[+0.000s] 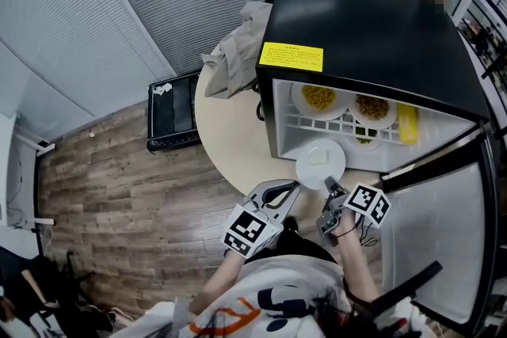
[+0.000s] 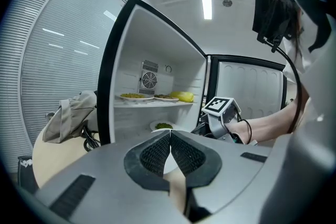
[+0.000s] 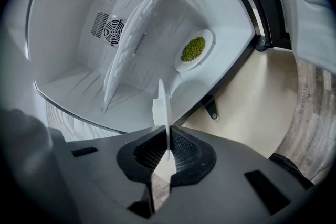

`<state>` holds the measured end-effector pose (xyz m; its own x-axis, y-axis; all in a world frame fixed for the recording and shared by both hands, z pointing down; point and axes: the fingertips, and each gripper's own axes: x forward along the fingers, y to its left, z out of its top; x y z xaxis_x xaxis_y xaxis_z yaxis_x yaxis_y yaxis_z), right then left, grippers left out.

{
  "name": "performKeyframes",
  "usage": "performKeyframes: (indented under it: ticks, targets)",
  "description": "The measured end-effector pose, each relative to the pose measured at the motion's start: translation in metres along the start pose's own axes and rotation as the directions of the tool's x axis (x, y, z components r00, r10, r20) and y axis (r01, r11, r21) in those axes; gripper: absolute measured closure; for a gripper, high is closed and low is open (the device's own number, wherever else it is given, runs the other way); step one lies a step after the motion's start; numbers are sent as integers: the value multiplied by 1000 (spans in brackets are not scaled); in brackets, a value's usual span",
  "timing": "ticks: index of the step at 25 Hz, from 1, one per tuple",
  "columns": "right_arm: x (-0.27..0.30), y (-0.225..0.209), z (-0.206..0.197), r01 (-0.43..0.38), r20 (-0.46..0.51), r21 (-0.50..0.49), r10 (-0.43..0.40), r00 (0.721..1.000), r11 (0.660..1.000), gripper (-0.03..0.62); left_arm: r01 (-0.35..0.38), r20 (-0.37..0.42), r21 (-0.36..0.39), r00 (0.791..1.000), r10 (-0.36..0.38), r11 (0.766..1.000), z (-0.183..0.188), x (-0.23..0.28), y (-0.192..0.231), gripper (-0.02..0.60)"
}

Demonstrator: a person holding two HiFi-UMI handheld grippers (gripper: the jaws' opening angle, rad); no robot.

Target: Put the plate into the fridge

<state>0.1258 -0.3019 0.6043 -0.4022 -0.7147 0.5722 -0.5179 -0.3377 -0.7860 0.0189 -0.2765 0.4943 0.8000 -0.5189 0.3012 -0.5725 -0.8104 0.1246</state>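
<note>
The plate (image 1: 321, 164) is gripped by its rim in the shut right hand-held gripper (image 3: 168, 139), just before the open fridge (image 1: 372, 28). The left hand-held gripper (image 2: 170, 136), beside it, is closed on nothing. Inside, a dish of greens (image 3: 193, 49) is seen on the fridge floor. The shelf (image 1: 317, 127) above is taken up by two food dishes (image 1: 319, 97) and a yellow item (image 1: 407, 123).

Grey slatted blinds (image 1: 158, 4) line a wood-plank floor (image 1: 111, 178); a round cream table (image 1: 226, 138) stands beside what may be a black case (image 1: 174, 111).
</note>
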Motion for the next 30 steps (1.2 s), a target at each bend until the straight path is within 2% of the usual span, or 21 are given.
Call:
performKeyframes:
  ticks: [5, 10, 16, 26, 30]
  targets:
    - [19, -7, 12, 22, -2, 8, -22, 1000, 1000, 569, -6, -9, -2, 1000, 6, 1000, -1, 7, 9, 571]
    - [39, -8, 21, 14, 2, 64, -14, 1000, 998, 569, -9, -10, -10, 1000, 9, 1000, 0, 13, 15, 571]
    - [61, -1, 36, 10, 34, 73, -12, 999, 997, 569, -4, -13, -11, 1000, 4, 1000, 3, 18, 19, 571]
    - [91, 11, 58, 42, 96, -8, -41, 995, 999, 568, -15, -23, -16, 1000, 15, 1000, -1, 17, 25, 571]
    - [97, 12, 64, 83, 112, -120, -69, 991, 989, 555, -18, -21, -16, 1000, 18, 1000, -2, 16, 28, 571]
